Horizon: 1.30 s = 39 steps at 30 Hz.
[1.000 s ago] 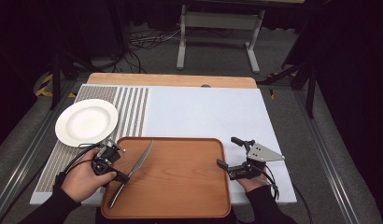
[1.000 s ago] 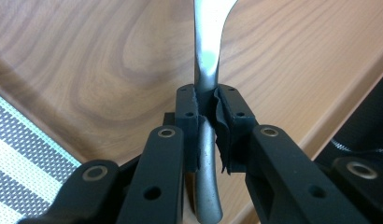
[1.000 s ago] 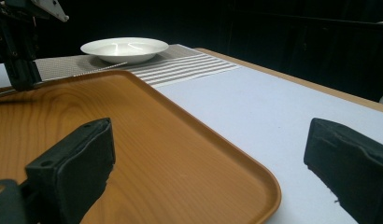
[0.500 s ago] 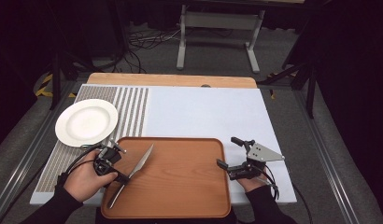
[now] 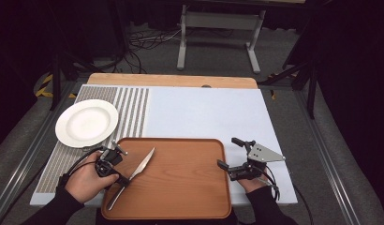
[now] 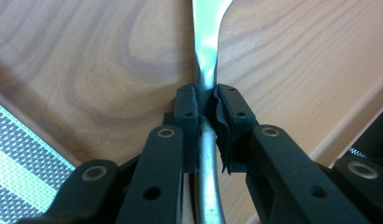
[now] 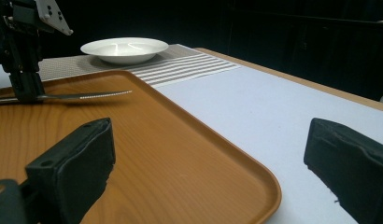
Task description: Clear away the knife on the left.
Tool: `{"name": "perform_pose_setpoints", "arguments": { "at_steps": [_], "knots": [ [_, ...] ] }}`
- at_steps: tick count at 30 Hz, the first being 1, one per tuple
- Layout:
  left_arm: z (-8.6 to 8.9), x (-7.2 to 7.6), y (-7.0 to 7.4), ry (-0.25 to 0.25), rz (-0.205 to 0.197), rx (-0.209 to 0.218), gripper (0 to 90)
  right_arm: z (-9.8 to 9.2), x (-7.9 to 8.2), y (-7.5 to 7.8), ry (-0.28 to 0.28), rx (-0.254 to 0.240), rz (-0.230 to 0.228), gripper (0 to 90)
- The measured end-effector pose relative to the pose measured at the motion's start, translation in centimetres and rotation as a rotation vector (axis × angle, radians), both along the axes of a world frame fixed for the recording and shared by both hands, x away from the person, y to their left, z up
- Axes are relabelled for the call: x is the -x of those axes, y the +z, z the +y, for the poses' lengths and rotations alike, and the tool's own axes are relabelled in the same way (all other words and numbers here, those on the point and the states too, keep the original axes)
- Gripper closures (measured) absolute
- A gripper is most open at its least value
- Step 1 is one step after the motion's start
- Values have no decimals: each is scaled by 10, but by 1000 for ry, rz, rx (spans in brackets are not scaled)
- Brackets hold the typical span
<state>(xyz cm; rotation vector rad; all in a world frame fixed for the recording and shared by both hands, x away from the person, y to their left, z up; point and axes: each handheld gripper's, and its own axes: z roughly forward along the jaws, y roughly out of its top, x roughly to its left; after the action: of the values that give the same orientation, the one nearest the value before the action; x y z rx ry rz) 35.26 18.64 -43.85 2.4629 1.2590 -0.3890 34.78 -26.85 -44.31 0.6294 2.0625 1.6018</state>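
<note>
A silver table knife (image 5: pixel 144 162) lies slantwise over the left part of the wooden tray (image 5: pixel 180 187). My left gripper (image 5: pixel 119 178) is shut on its handle. In the left gripper view the two pads (image 6: pixel 186 107) pinch the knife (image 6: pixel 206 51) at its neck, and the blade runs away over the tray's wood grain (image 6: pixel 110 60). In the right gripper view the knife (image 7: pixel 87 96) is held about level just above the tray (image 7: pixel 157 154), under the left gripper (image 7: pixel 26 88). My right gripper (image 5: pixel 227 152) rests open at the tray's right edge, jaws wide apart (image 7: pixel 208 154) with nothing between them.
A white plate (image 5: pixel 87 123) sits on the grey striped mat (image 5: pixel 134 108) at the far left, behind the left hand; it also appears far off as the plate (image 7: pixel 124 48). A pale blue table cover (image 5: pixel 204 112) spreads beyond the tray.
</note>
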Motion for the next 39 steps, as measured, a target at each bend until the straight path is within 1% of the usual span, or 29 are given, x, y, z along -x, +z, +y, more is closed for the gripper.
{"name": "perform_pose_setpoints", "arguments": {
  "at_steps": [1, 9, 11, 12, 13, 14, 15, 17, 18, 19, 20, 21, 22, 23, 24, 26, 27, 28, 29, 30, 31, 32, 34, 35, 37, 39],
  "knots": [
    [-1, 0, -1, 5, 10, 8, 797, 0, 0, 0, 0, -1, 0, 29],
    [0, 0, 0, 3, 13, 7, 795, 0, 0, 0, 0, -1, -1, 29],
    [1, -1, 0, 1, 12, 15, 791, 0, 0, 0, 1, -3, 0, 29],
    [1, -1, 0, 6, 15, 26, 763, 0, 0, 0, 1, -3, 0, 29],
    [1, 0, 0, 15, 14, 26, 717, 0, 0, 0, 0, -2, 0, 28],
    [2, -1, 1, 11, 6, 22, 680, 0, 0, 0, 0, -4, -1, 29],
    [2, 0, 1, 11, -5, 27, 626, 0, 0, 0, 0, -4, 0, 29],
    [1, 1, 3, 0, -33, 26, 491, 0, 0, 0, 0, -4, 0, 29],
    [1, 2, 5, -3, -52, 21, 448, 0, 0, 0, 0, -3, -1, 29],
    [0, 3, 6, -5, -60, 25, 409, 0, 0, 0, -1, -3, 0, 29],
    [0, 4, 7, -8, -83, 28, 374, 0, 0, 0, -1, -3, -1, 29],
    [0, 4, 9, -22, -98, 30, 349, 0, 0, 0, 0, -3, 0, 29],
    [0, 4, 9, -22, -98, 30, 316, 0, 0, 0, 0, -3, 0, 29],
    [-1, 6, 10, -35, -120, 52, 316, 0, 0, 0, 0, -3, 0, 29],
    [-1, 7, 11, -39, -143, 61, 245, 0, 0, 0, 0, -4, -1, 29],
    [-1, 8, 15, -62, -189, 62, 237, 0, 0, 0, 0, -3, -1, 29],
    [-1, 8, 15, -70, -210, 70, 216, 0, 0, 0, -1, -2, -1, 29],
    [-1, 9, 16, -87, -240, 77, 197, 0, 0, 0, -1, -2, -1, 29],
    [-1, 10, 18, -116, -281, 81, 194, 0, 0, 0, -1, -2, -1, 29],
    [-1, 10, 18, -116, -281, 81, 192, 0, 0, 0, -1, -2, -1, 29],
    [-2, 10, 19, -128, -301, 82, 192, 0, 0, 0, -2, -1, -1, 29],
    [-3, 10, 20, -158, -324, 94, 207, 0, 0, 0, -1, -2, -1, 29],
    [-4, 11, 21, -175, -345, 123, 193, 0, 0, 0, -2, -2, -2, 29],
    [-5, 11, 21, -196, -377, 132, 192, 0, 0, 0, -1, -2, -2, 29],
    [-6, 11, 21, -232, -414, 148, 198, 0, 0, 0, -1, -3, -2, 29],
    [-8, 11, 21, -289, -460, 177, 241, 0, 0, 0, 0, -4, -2, 29]
  ]
}}
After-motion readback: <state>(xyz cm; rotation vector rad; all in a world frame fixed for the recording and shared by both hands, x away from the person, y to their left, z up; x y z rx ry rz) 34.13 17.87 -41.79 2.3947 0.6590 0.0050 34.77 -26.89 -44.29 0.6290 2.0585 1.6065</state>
